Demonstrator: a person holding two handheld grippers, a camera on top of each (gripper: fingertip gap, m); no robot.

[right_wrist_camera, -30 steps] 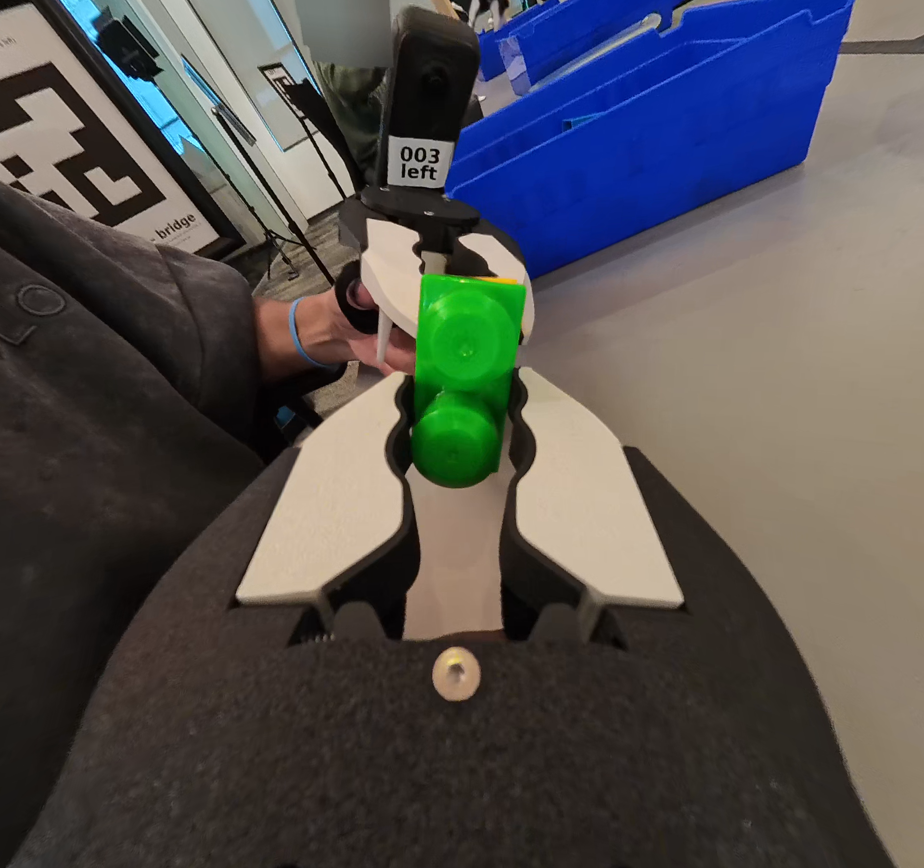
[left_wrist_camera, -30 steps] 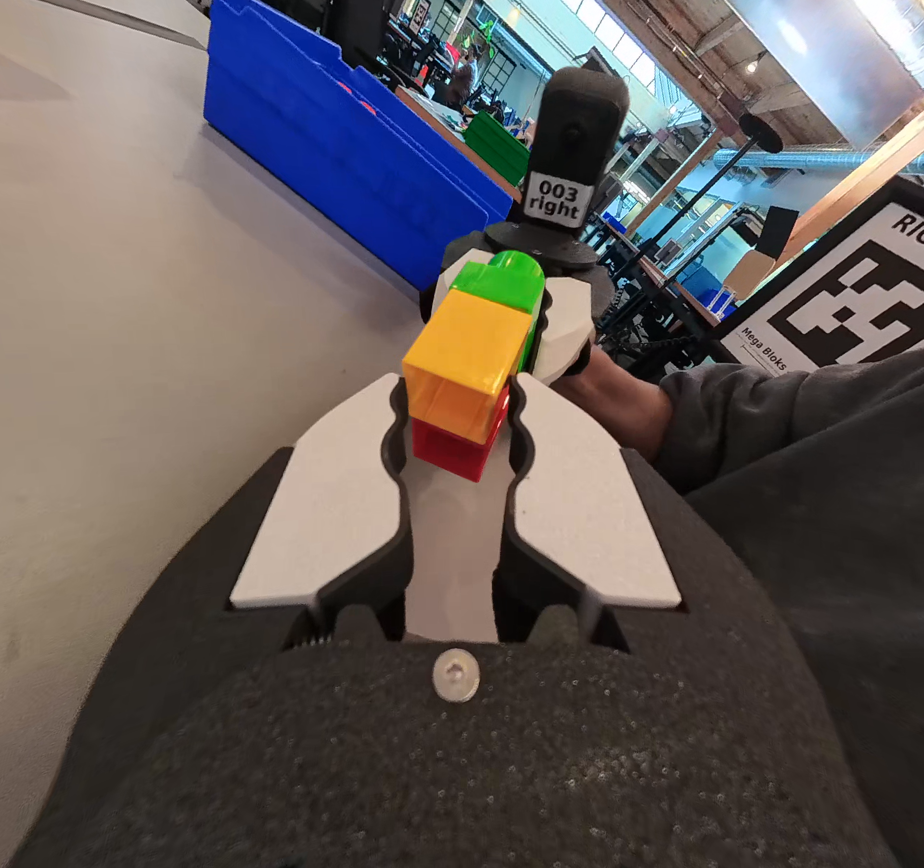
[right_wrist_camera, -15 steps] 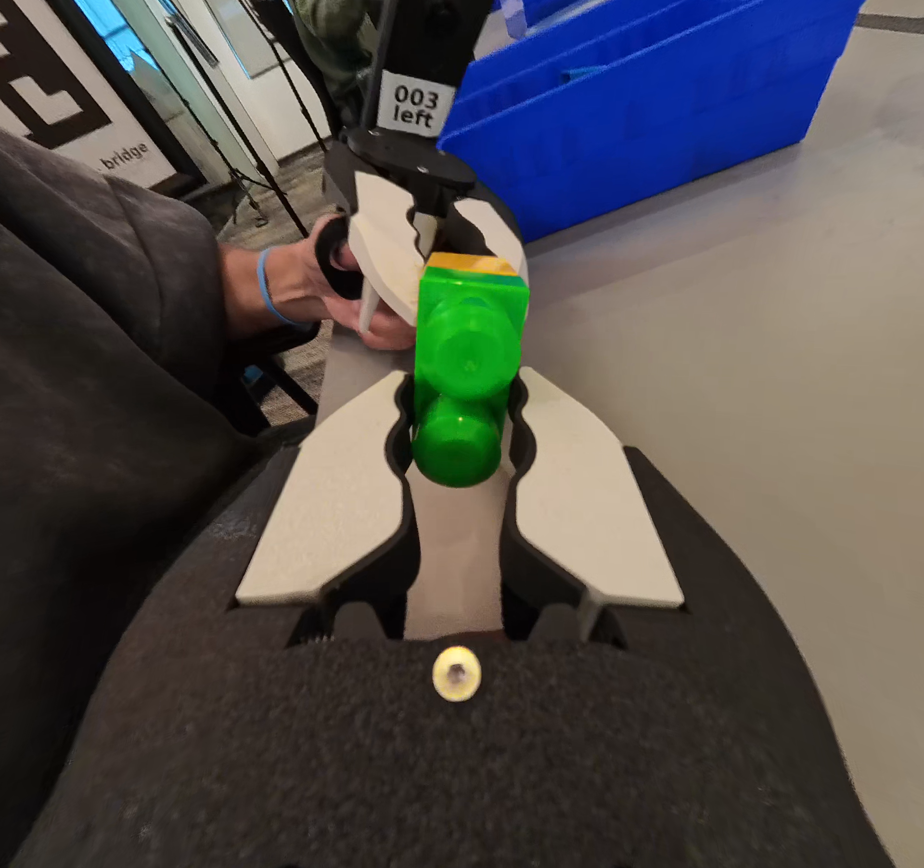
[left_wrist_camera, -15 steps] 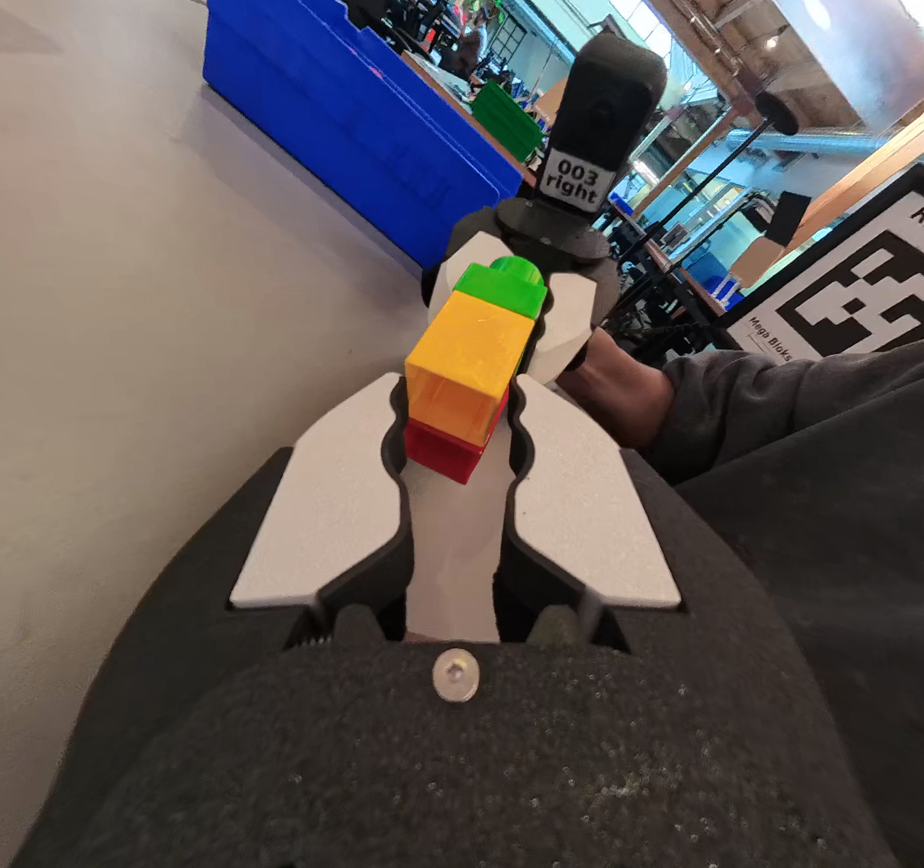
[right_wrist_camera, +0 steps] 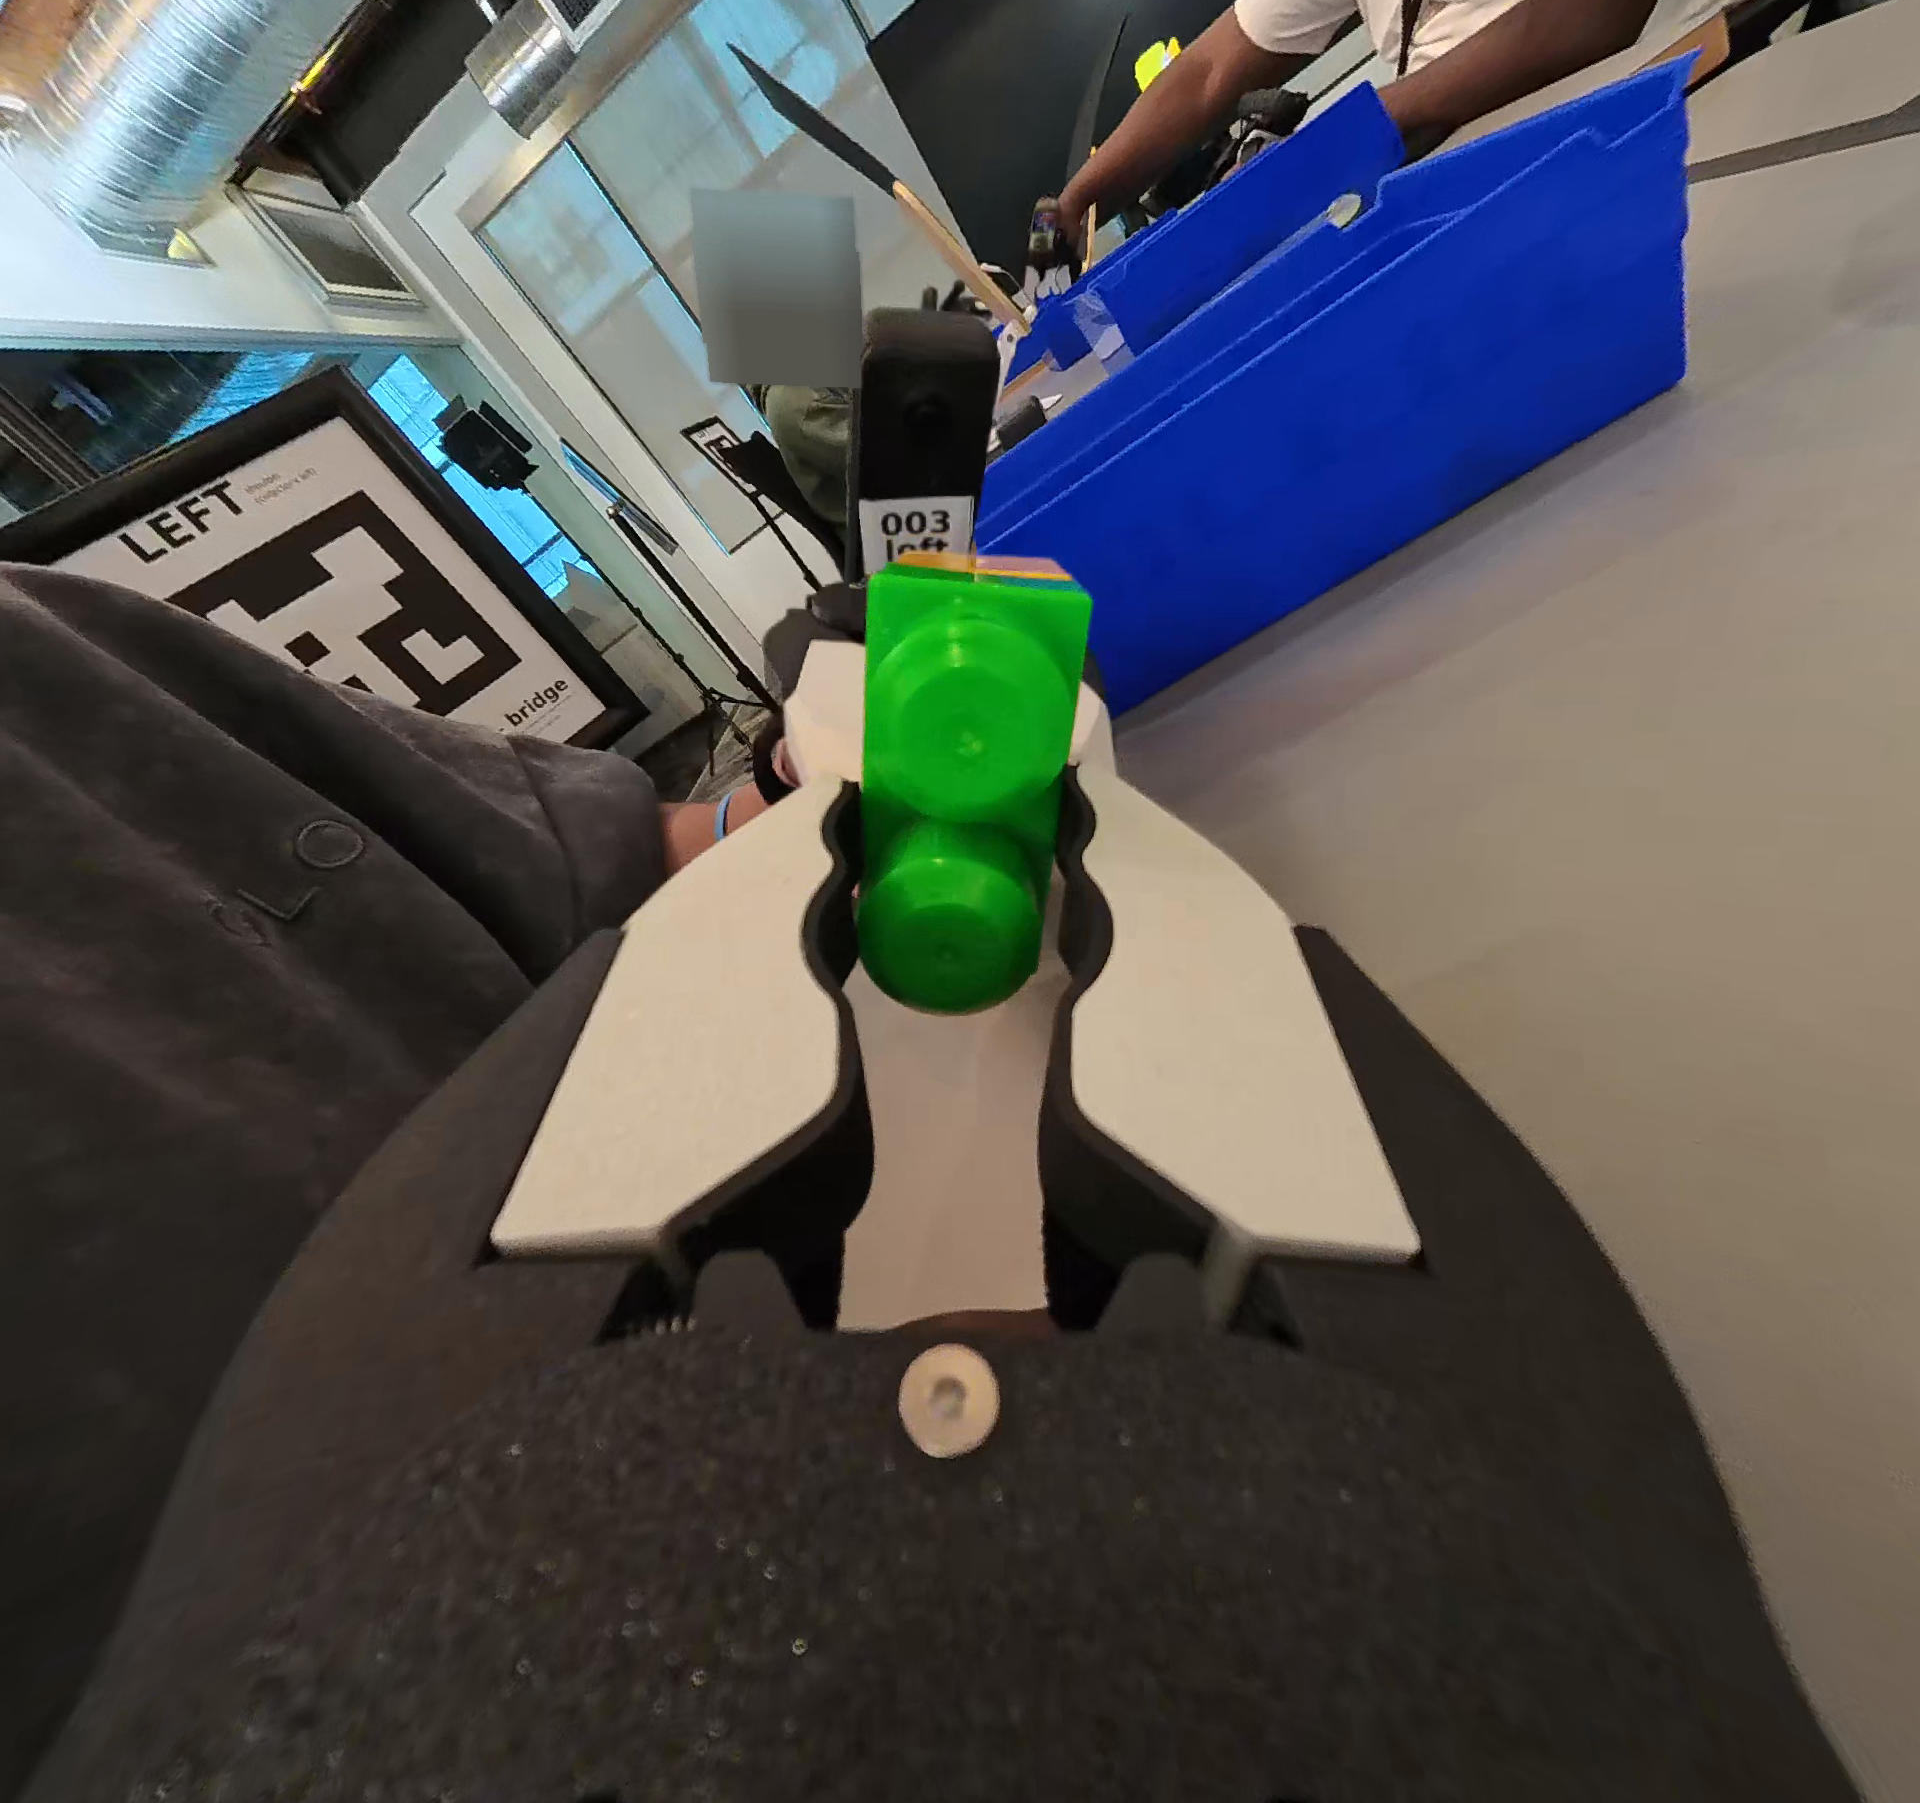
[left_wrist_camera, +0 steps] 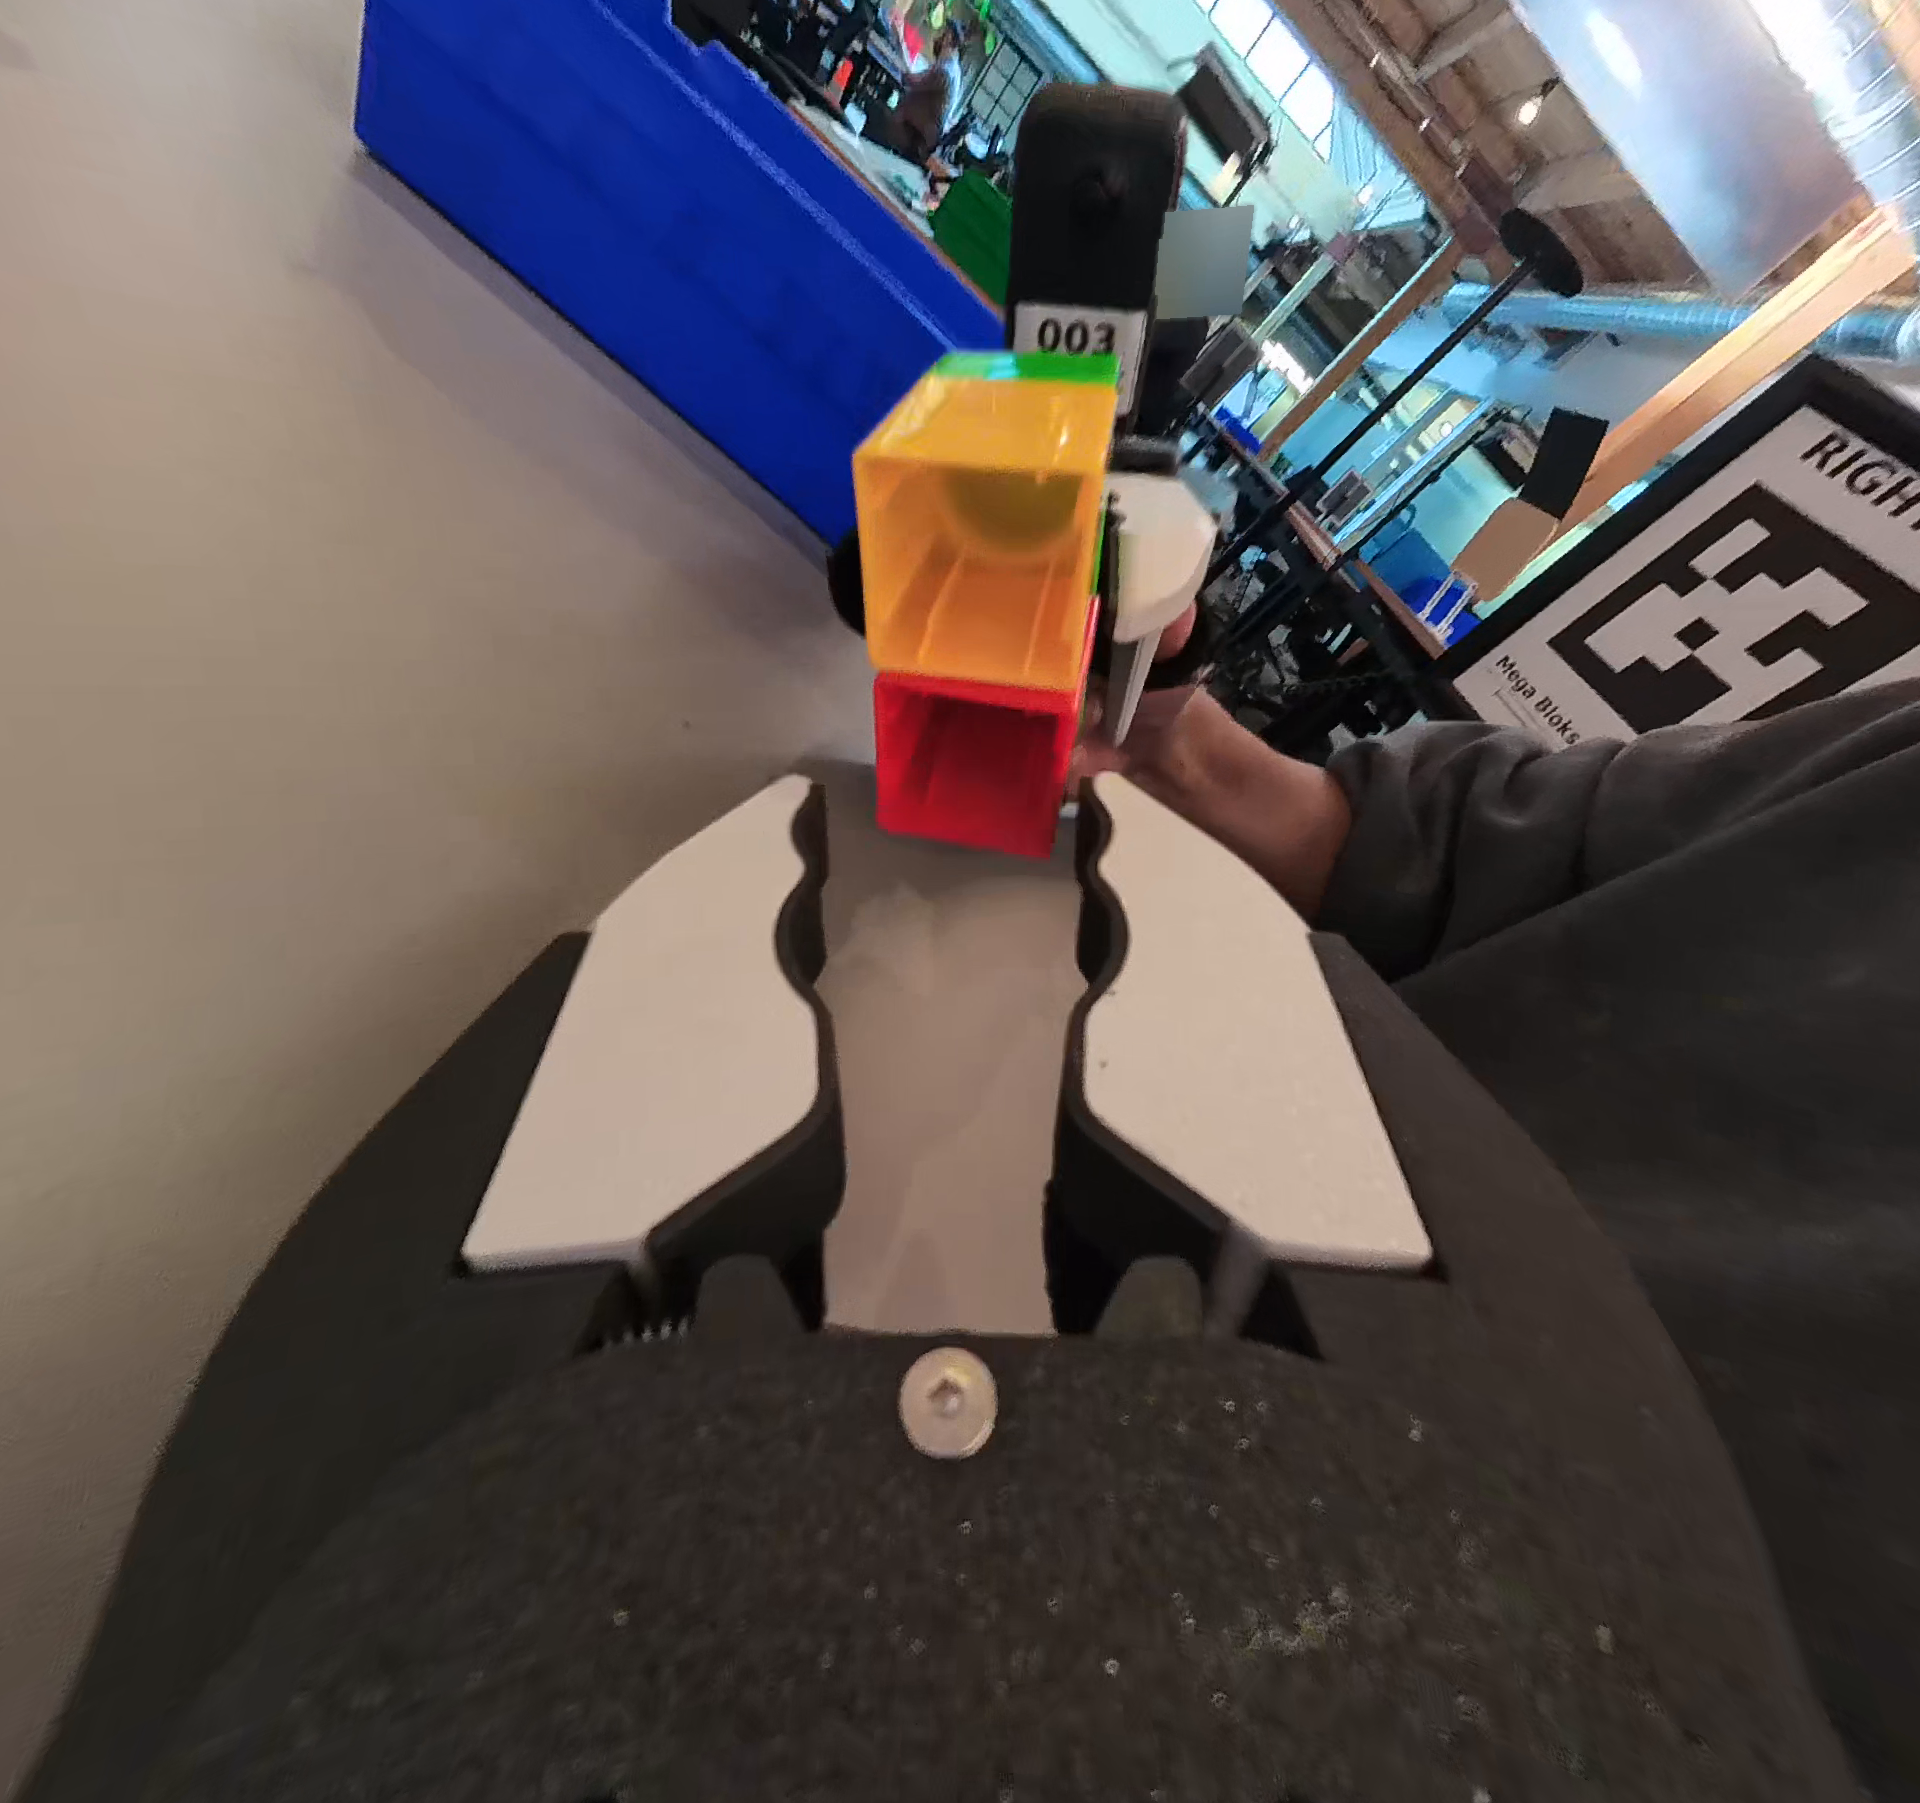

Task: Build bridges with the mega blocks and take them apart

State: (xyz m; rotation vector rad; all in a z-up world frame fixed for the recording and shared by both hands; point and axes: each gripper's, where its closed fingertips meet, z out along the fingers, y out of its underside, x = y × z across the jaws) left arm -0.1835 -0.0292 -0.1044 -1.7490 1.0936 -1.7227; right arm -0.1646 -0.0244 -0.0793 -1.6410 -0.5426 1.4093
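Well above the bare table (left_wrist_camera: 260, 610), right hand-held gripper (right_wrist_camera: 956, 880) clamping green block (right_wrist_camera: 966, 714)

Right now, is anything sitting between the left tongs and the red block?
Nothing visible. The red block is right at the tips of the left tongs, its hollow underside facing the camera, and the yellow block is joined above it. The right tongs grip the green block on the far side.

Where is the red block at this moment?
In the left wrist view the red block sits centre frame, just past the left gripper's fingertips, directly below the orange block and joined to the green block that the right gripper grips.
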